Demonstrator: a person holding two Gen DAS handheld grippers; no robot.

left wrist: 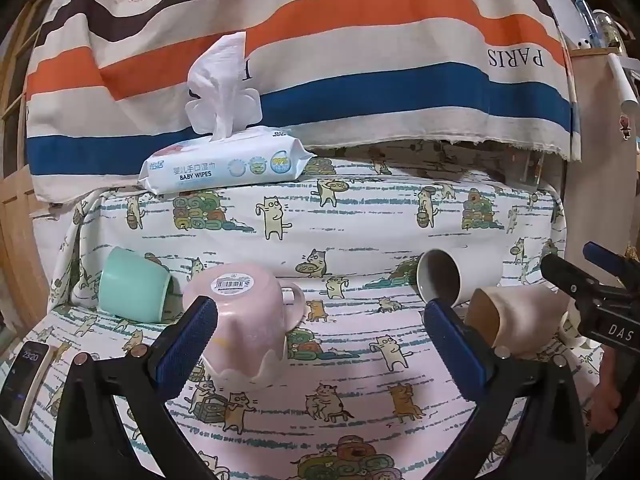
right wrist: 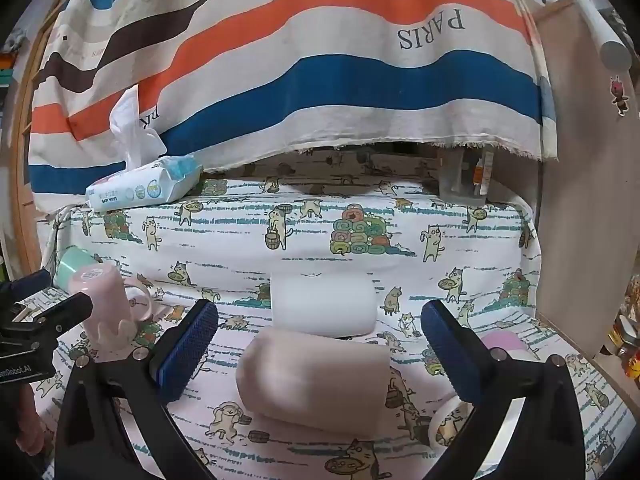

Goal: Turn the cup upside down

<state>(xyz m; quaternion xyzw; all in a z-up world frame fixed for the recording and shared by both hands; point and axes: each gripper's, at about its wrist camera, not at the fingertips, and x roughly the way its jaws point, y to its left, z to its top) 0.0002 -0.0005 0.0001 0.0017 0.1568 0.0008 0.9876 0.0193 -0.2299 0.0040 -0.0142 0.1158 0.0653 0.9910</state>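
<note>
cups lie scattered on the cat-print tabletop (left wrist: 360,216), and your left wrist view shows them in a row. the pink mug (left wrist: 244,320) already stands mouth down, barcode sticker on its upturned base and handle pointing right, so it looks finished. your left gripper (left wrist: 320,344) hovers near it with its fingers spread wide and nothing between them; the left pad overlaps the mug's side, though you cannot tell whether it touches. behind it a mint cup (left wrist: 134,286) lies tipped on its side. to the right a white cup (left wrist: 440,280) lies with its mouth facing you, and just beside it a beige cup (left wrist: 516,320) lies on its side too. a pack of baby wipes (left wrist: 224,168) sits on the raised ledge at the back, well out of the way.

in your right wrist view, the right gripper (right wrist: 320,352) frames the beige cup (right wrist: 316,380), which lies crosswise between the fingers. the fingers stand wide apart and clear of it, holding nothing, which suits a side-on grasp. the white cup (right wrist: 324,304) lies just behind it. judging by this line-up, the beige cup is likely the next to turn; close evenly, since a cup lying on its side may roll.
</note>
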